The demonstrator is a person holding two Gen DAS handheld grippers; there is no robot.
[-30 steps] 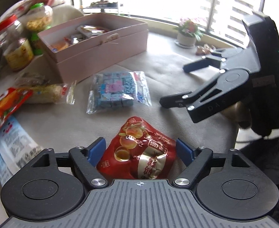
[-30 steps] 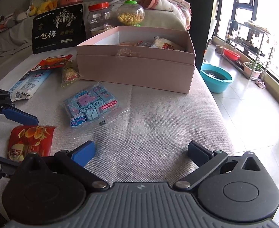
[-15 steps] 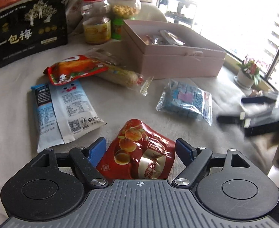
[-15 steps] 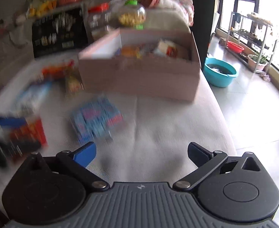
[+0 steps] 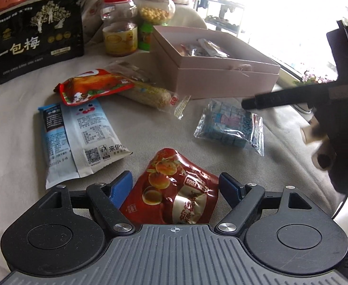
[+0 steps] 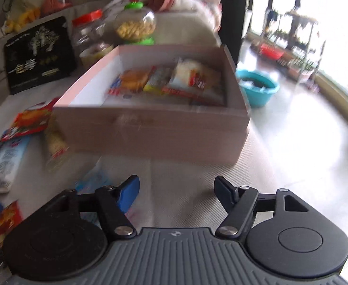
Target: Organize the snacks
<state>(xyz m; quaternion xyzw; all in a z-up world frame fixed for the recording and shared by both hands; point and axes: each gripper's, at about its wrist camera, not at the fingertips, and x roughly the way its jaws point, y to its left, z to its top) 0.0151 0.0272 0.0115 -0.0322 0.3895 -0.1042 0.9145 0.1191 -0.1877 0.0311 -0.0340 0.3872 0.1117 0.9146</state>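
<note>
My left gripper [image 5: 175,182] holds a red snack pouch [image 5: 174,190] between its blue pads, shut on it above the cloth-covered table [image 5: 19,147]. The pouch also shows in the right wrist view [image 6: 2,223]. An open pink box [image 5: 212,68] with several snacks inside stands at the back; it fills the right wrist view [image 6: 150,123]. My right gripper [image 6: 176,190] is open and empty, above a blue candy bag [image 5: 229,124], which shows blurred under its left finger [image 6: 91,182]. The right gripper also appears at the right of the left wrist view [image 5: 257,101].
On the table lie a red chicken packet [image 5: 93,85], a corn packet [image 5: 148,95] and two blue-white packets [image 5: 79,130]. A black bag [image 5: 36,38] and two jars [image 5: 120,23] stand at the back. A teal basin [image 6: 257,87] sits on the floor.
My left gripper has swung its view leftward, still holding the red pouch. My right gripper has moved forward over the blue candy bag toward the pink box, and its jaws have narrowed a little.
</note>
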